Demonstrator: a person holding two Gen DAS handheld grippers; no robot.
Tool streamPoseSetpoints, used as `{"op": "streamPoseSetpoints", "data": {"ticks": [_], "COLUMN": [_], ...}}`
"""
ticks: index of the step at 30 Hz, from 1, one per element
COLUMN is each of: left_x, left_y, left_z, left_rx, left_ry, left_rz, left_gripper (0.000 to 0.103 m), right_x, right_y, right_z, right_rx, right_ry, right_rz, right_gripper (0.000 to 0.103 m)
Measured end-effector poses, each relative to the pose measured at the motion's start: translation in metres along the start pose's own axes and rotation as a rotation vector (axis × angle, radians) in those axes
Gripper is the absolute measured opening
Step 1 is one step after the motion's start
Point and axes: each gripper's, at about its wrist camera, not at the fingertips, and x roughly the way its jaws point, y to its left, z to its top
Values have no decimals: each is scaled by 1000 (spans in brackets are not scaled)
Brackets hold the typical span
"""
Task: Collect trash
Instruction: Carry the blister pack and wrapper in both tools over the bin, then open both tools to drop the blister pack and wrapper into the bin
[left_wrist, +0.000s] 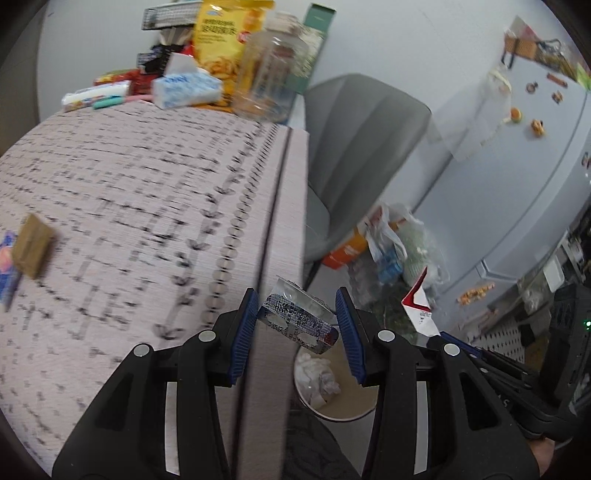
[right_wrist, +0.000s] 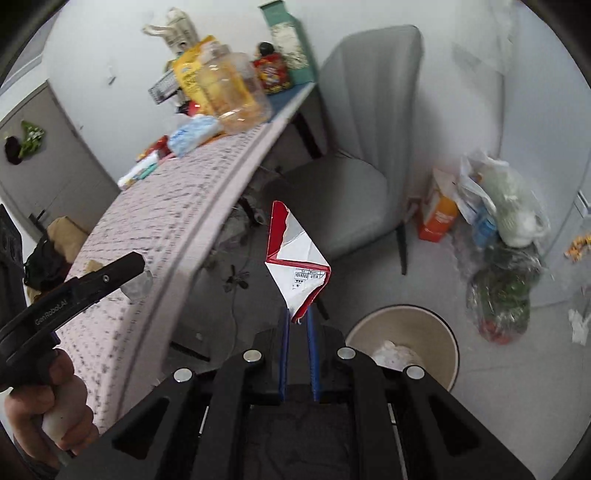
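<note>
Since my left tool (left_wrist: 297, 325) is clamped on a light, crinkly blister pack (left_wrist: 297, 319) at lower centre and my right tool (right_wrist: 297, 325), nearly closed, pinches a flimsy torn wrapper (right_wrist: 295, 258) by its corner at mid-frame, I judge both will flutter, so edge grips suit above the bin (right_wrist: 448, 334).

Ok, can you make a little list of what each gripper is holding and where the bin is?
left hand-held gripper: shut on an empty silver pill pack
right hand-held gripper: shut on a torn red and white wrapper
bin: round, beige, on the floor by the table edge
in the bin: crumpled white tissue
left on the table: brown packet
</note>
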Motion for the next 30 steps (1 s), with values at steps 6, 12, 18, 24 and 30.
{"op": "streamPoseSetpoints", "data": {"ticks": [6, 12, 18, 24, 30], "left_x": [26, 46, 61, 76, 94], "left_y": [-24, -38, -45, -60, -85], "left_z": [-6, -11, -13, -17, -25], "left_rx": [40, 66, 76, 108, 145], "left_ry": [51, 96, 126, 158, 205], "left_rz": [-10, -5, 1, -9, -41], "left_gripper": [43, 43, 43, 43, 44], "right_x": [15, 36, 56, 62, 45], "right_y": [-34, -61, -81, -111, -142], "right_z": [-13, -23, -27, -30, -36], "right_rx": [54, 102, 122, 191, 244], "right_ry": [30, 67, 79, 72, 57], "right_rz": [-31, -49, -48, -68, -86], "right_gripper": [10, 10, 13, 51, 52]}}
